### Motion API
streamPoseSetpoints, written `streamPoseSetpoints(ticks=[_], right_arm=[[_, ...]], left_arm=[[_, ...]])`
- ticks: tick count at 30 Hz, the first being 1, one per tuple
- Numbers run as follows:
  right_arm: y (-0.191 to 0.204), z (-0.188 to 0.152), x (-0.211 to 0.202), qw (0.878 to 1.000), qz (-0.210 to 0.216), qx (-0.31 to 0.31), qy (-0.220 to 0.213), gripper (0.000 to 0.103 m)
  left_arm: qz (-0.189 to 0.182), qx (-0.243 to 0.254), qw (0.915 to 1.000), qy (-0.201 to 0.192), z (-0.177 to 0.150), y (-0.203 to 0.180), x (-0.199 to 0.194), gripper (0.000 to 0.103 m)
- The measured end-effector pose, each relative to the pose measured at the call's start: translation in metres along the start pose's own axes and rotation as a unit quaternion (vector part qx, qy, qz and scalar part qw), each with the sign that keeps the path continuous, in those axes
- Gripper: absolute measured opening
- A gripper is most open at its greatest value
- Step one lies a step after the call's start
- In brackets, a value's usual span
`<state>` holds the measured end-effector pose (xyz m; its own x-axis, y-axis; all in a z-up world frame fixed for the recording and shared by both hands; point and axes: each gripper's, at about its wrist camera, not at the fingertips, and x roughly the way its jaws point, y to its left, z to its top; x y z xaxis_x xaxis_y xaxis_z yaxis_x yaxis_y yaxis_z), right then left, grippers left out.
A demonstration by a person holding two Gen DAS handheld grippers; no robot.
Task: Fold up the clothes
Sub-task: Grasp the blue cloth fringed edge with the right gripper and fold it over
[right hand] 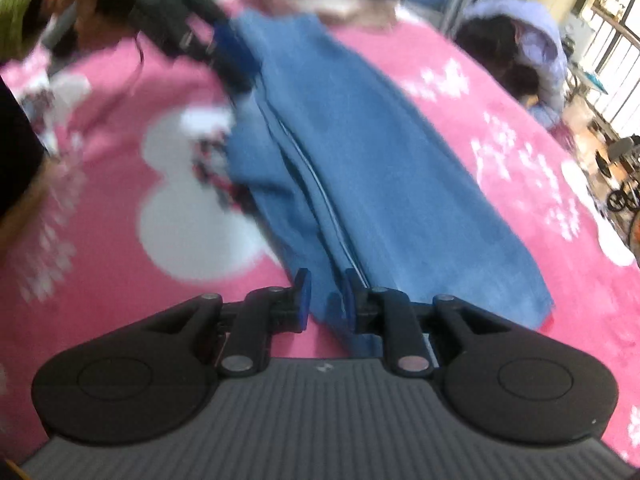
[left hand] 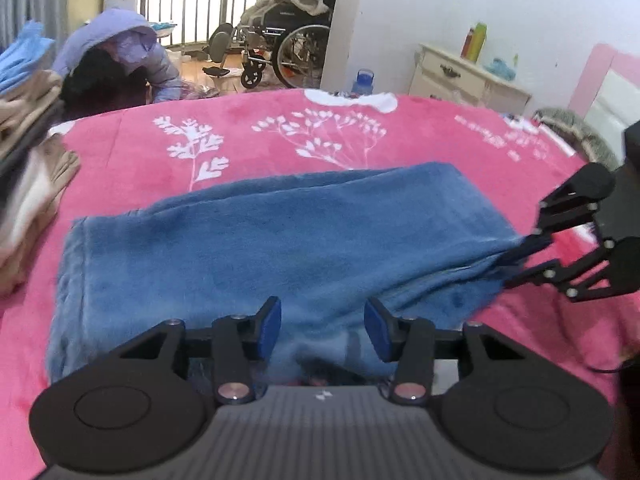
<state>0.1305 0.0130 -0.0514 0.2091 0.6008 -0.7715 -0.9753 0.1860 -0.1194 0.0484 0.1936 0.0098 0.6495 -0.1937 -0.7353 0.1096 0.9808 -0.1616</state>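
Blue fleece garment (left hand: 256,248), plush, with a seam line running along its length in the right wrist view (trousers, I think, but I cannot tell for certain), lies long and narrow across the pink floral blanket (left hand: 248,136) on the bed, doubled lengthwise with layered edges showing. My right claw (right hand: 324,300) is clamped on one short end of it; cloth passes between the blue pads and that corner is drawn taut toward the claw. My left claw (left hand: 322,328) has its pads apart, hovering just over the near edge of the garment, with nothing visibly held. Judgement: this fits either straightening the strip before a cross fold or carrying one end over toward the other; motion blur prevents deciding. To do it well, I would keep the right end's layers pinched together so they do not slip apart, keep tension low enough that the plush does not drag along the blanket, and get the left claw onto both layers at the edge rather than the top one only. Beyond it: a stack of beige and blue folded clothes (left hand: 24,92) at the blanket's left edge, a lilac hooded jacket (left hand: 128,48), a wheelchair (left hand: 280,48) by the window.
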Motion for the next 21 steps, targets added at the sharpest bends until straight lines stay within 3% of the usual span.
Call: streamPoseSetpoints(ticks=[3,7,11,15,21], right_arm=[[-0.005,0.003,0.002,1.0,0.005,0.019,-0.008,0.017],[-0.012,0.006,0.005,0.999,0.012,0.043,-0.018,0.017],[-0.019,0.01,0.007,0.997,0.019,0.068,-0.028,0.017],[-0.026,0.014,0.01,0.995,0.026,0.093,-0.038,0.017],[-0.032,0.031,0.034,0.987,0.077,0.122,-0.069,0.016]], left_arm=[[-0.023,0.009,0.9993,0.027,-0.017,-0.017,-0.006,0.047],[-0.038,0.042,0.997,0.052,-0.03,-0.043,0.015,0.045],[-0.051,0.082,0.9951,0.024,-0.023,-0.065,0.025,0.044],[-0.063,0.091,0.9937,0.016,-0.017,-0.068,0.038,0.044],[-0.052,0.098,0.9938,0.008,-0.017,-0.071,0.07,0.044]])
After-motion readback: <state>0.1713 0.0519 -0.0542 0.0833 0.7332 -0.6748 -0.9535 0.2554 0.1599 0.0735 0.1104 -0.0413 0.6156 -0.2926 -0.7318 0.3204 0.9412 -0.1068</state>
